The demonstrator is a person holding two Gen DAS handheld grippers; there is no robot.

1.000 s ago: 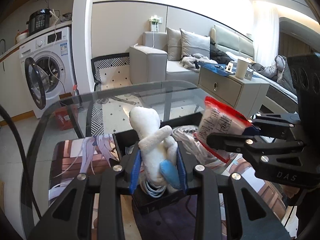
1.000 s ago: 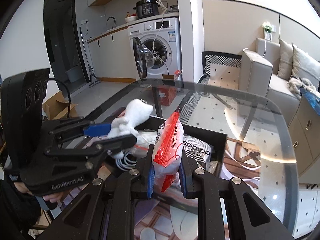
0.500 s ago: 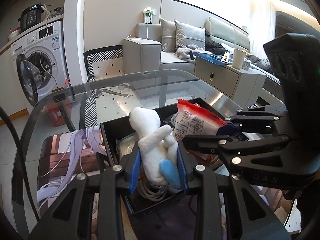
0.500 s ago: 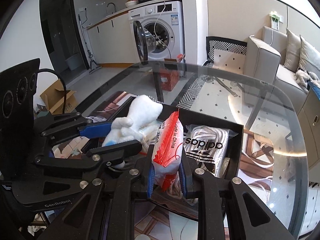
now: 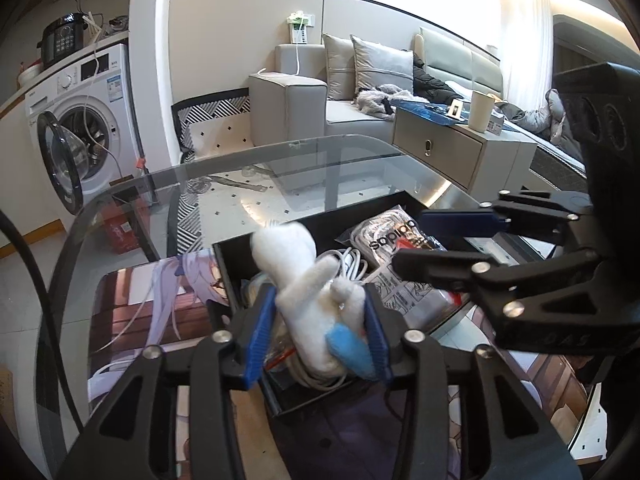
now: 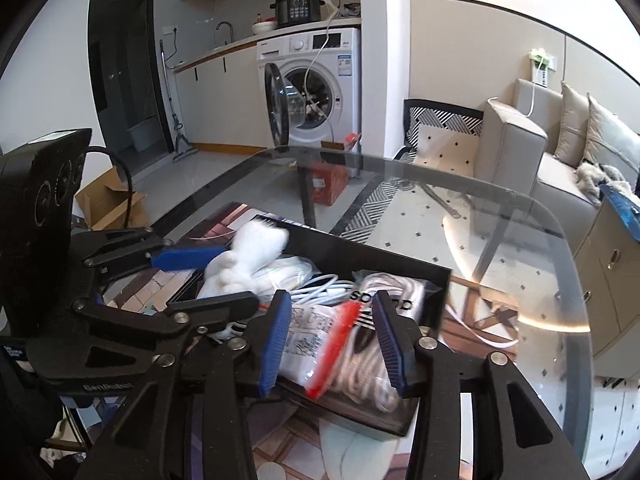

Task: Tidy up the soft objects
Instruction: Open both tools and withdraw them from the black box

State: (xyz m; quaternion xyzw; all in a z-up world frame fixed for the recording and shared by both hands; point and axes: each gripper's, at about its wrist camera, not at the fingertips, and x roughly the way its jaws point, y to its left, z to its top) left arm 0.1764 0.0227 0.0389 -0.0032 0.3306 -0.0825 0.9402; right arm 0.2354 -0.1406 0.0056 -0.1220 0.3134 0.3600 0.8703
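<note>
A white plush toy [image 5: 308, 300] with a blue foot sits between the pads of my left gripper [image 5: 316, 336], whose jaws are partly spread over a black box [image 5: 304, 232]. The toy [image 6: 248, 260] also shows in the right wrist view. My right gripper [image 6: 332, 340] is open above the box [image 6: 360, 248]. A red-topped plastic pouch [image 6: 320, 344] lies loose between its pads, on a bagged white item [image 6: 384, 300] with black lettering. White cables [image 6: 316, 280] lie in the box.
The box stands on a printed mat [image 5: 152, 300] on a round glass table [image 5: 320, 160]. Behind are a washing machine [image 6: 316, 88] with its door open, a sofa [image 5: 360, 92] and a low cabinet [image 5: 460, 148].
My right gripper has opened and the pouch has dropped into the box. My left gripper's jaws have spread and the toy has sunk toward the box.
</note>
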